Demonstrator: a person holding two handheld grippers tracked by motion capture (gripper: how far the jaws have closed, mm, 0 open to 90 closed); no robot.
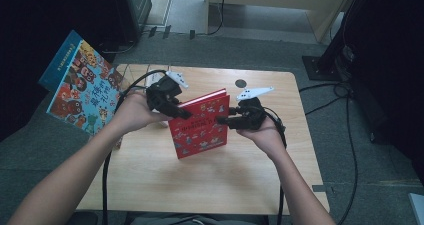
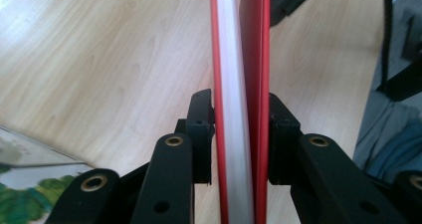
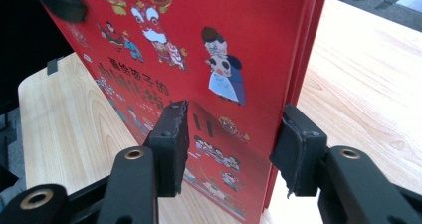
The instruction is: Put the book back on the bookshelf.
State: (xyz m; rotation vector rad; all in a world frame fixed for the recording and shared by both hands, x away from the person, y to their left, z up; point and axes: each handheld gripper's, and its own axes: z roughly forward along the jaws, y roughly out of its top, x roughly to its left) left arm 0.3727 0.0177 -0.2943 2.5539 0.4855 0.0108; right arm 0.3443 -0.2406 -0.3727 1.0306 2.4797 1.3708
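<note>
Here the red picture book [image 1: 200,127] stands upright above the wooden table [image 1: 150,180], gripped between both tools. The left gripper [image 2: 241,129] clamps its edge; the right gripper [image 3: 231,144] straddles the opposite edge, one jaw touching the back cover, forearms converging.

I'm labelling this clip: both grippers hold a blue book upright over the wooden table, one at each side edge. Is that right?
Not quite: the book held between the left gripper and right gripper is red, as the high view shows. The blue-edged book lies off the table's left side. The rest stands.
</note>
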